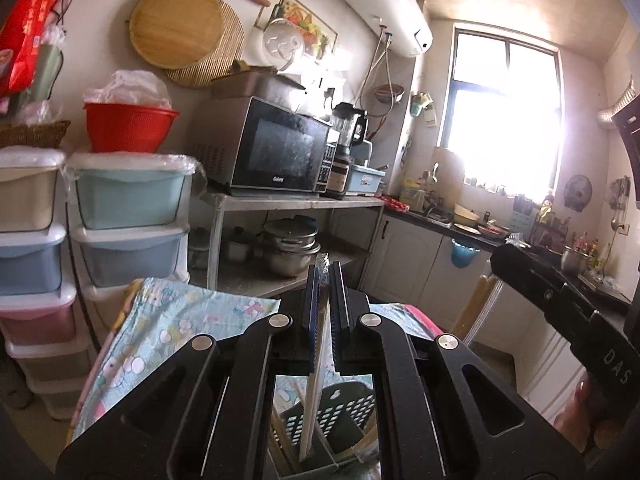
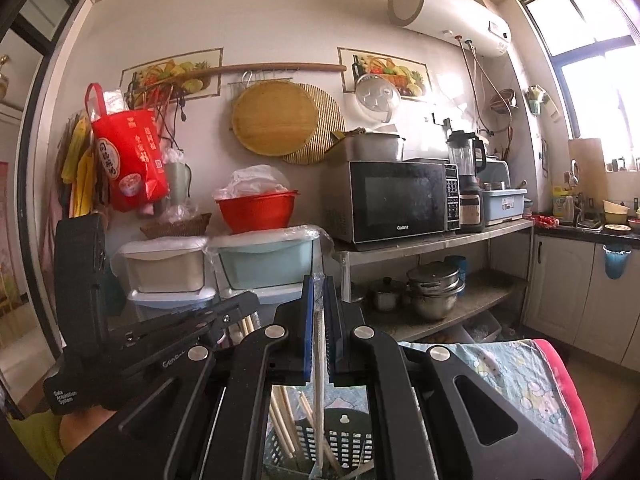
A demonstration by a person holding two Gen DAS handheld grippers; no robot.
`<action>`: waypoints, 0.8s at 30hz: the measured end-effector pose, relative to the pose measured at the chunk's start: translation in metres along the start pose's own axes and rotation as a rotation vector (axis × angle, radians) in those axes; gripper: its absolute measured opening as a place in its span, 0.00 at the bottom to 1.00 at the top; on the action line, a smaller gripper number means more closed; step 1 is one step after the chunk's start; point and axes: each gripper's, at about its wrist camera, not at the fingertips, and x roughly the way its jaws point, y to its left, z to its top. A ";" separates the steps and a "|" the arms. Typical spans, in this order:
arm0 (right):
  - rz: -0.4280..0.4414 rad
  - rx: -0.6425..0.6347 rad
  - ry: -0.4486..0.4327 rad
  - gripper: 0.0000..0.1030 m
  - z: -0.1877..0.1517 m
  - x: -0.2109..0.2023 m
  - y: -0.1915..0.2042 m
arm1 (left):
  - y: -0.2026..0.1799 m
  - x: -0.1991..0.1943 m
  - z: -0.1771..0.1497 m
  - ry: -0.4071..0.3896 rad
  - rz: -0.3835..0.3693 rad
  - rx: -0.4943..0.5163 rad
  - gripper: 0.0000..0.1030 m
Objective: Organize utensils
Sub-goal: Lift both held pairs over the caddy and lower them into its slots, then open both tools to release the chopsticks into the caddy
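My left gripper (image 1: pixel 325 276) is shut on a pair of plastic-wrapped chopsticks (image 1: pixel 314 392) that hang down between the fingers over a dark perforated utensil basket (image 1: pixel 340 412). My right gripper (image 2: pixel 319 286) is shut on another plastic-wrapped chopstick pair (image 2: pixel 318 392), held upright over the same dark basket (image 2: pixel 340 440). Several bare wooden chopsticks (image 2: pixel 282 420) stand in the basket. The right gripper's body shows at the right of the left wrist view (image 1: pixel 560 300). The left gripper's body shows at the left of the right wrist view (image 2: pixel 160 340).
A table with a light blue patterned cloth (image 1: pixel 168 328) lies below. Stacked pastel drawers (image 1: pixel 128 216) with a red bowl (image 1: pixel 128 128) stand left. A microwave (image 2: pixel 396 200) sits on a steel shelf with pots (image 2: pixel 434 292) beneath. A counter (image 1: pixel 460 224) runs under the window.
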 end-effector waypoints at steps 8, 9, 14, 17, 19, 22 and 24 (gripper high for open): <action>-0.029 0.017 0.044 0.05 -0.017 0.029 -0.009 | 0.009 0.020 -0.019 0.043 0.009 0.010 0.03; -0.032 0.017 0.047 0.05 -0.019 0.032 -0.010 | 0.009 0.022 -0.021 0.048 0.010 0.011 0.03; -0.045 0.023 0.074 0.05 -0.032 0.042 -0.017 | 0.012 0.032 -0.032 0.072 0.013 0.012 0.03; -0.060 0.034 0.090 0.07 -0.039 0.045 -0.022 | 0.013 0.034 -0.037 0.085 0.013 0.010 0.03; -0.076 0.044 0.105 0.28 -0.045 0.045 -0.025 | 0.014 0.035 -0.041 0.096 0.012 0.007 0.06; -0.077 0.061 0.115 0.32 -0.051 0.042 -0.029 | 0.015 0.038 -0.048 0.126 0.021 0.007 0.17; -0.080 0.063 0.124 0.32 -0.055 0.039 -0.031 | 0.017 0.037 -0.053 0.145 0.025 -0.004 0.23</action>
